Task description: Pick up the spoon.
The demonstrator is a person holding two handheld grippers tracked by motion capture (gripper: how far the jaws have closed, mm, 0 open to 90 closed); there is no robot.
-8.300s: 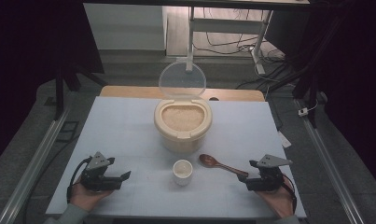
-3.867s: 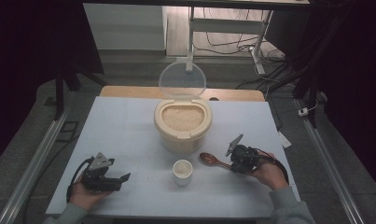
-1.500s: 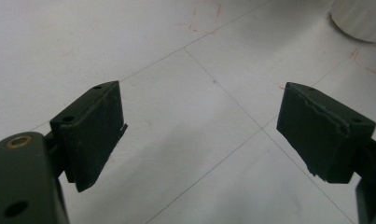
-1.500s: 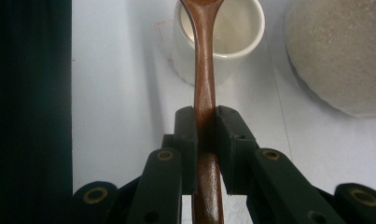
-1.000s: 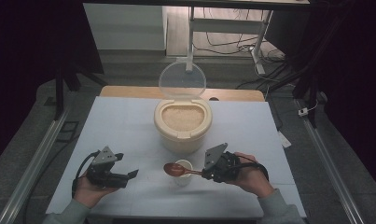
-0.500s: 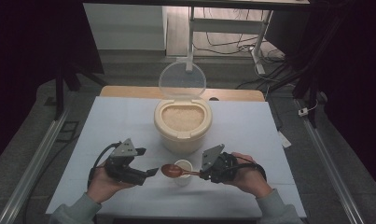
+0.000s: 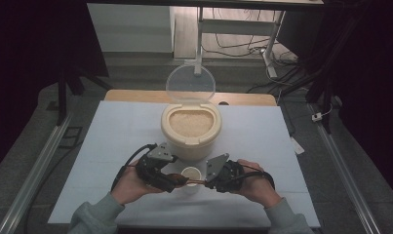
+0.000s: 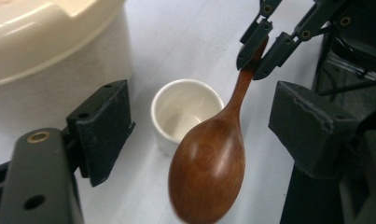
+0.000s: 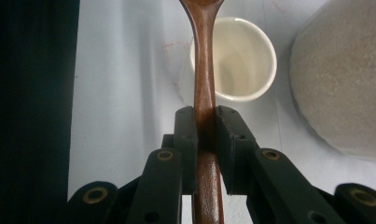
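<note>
Clamping the wooden spoon by its handle in the right gripper, bowl hanging just above the small white cup. Closing the left gripper in, jaws wide apart around the spoon bowl, not pressing it. Crowding close behind: open rice container on the white table.

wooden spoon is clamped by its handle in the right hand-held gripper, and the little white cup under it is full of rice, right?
Not quite. The wooden spoon is clamped by its handle in the right hand-held gripper, but the little white cup is empty, as the right gripper view shows; the rice is in the big container.
</note>
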